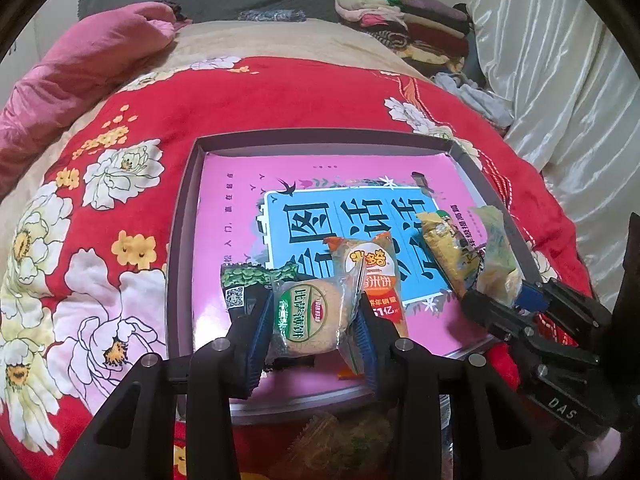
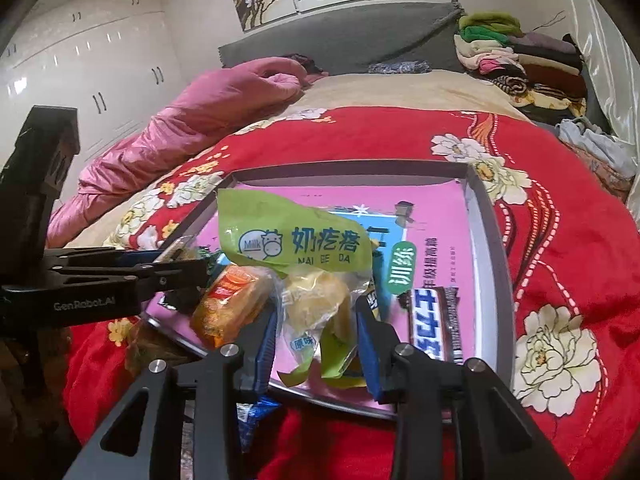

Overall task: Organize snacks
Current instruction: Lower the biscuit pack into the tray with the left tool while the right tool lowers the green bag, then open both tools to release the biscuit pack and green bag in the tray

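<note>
A shallow grey box (image 1: 182,216) with a pink and blue printed bottom lies on the red flowered bed cover. My left gripper (image 1: 310,320) is shut on a clear-wrapped round biscuit pack (image 1: 306,316) over the box's near edge. My right gripper (image 2: 316,332) is shut on a green milk-snack bag (image 2: 296,244) above the box (image 2: 486,208); it also shows in the left wrist view (image 1: 496,256). In the box lie an orange cake pack (image 1: 370,272), a green-black packet (image 1: 244,284), a yellow packet (image 1: 444,248) and a dark bar (image 2: 438,324).
A pink quilt (image 1: 80,80) lies at the bed's left. Folded clothes (image 1: 400,16) are stacked at the far right by a white curtain (image 1: 560,80). More snack packets (image 1: 340,440) lie on the cover in front of the box. White wardrobes (image 2: 80,64) stand to the left.
</note>
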`<state>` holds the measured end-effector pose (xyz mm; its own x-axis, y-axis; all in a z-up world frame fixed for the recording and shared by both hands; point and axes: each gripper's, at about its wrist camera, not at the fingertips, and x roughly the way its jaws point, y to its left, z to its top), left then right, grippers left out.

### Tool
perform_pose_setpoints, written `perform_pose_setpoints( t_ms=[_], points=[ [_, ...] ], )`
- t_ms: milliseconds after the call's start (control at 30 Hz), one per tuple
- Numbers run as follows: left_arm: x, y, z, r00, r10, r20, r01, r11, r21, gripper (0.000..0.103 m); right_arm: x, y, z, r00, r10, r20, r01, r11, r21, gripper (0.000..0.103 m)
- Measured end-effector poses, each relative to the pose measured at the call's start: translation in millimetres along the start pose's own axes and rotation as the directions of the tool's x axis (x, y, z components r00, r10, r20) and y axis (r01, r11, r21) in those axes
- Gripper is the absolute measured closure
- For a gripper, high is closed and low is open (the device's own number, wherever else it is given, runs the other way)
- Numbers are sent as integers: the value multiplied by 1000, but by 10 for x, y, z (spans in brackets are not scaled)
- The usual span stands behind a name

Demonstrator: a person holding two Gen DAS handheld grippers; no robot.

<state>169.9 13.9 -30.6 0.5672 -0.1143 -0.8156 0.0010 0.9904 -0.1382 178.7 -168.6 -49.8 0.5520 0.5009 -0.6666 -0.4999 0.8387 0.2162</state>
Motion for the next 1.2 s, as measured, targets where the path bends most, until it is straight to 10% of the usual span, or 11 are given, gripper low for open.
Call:
perform_pose_setpoints(
  t_ms=[1200],
  points=[
    [19, -37, 11, 999, -45, -9, 45, 999, -1, 54, -19, 111, -7, 1000, 15, -3, -16, 999, -37, 52]
  ],
)
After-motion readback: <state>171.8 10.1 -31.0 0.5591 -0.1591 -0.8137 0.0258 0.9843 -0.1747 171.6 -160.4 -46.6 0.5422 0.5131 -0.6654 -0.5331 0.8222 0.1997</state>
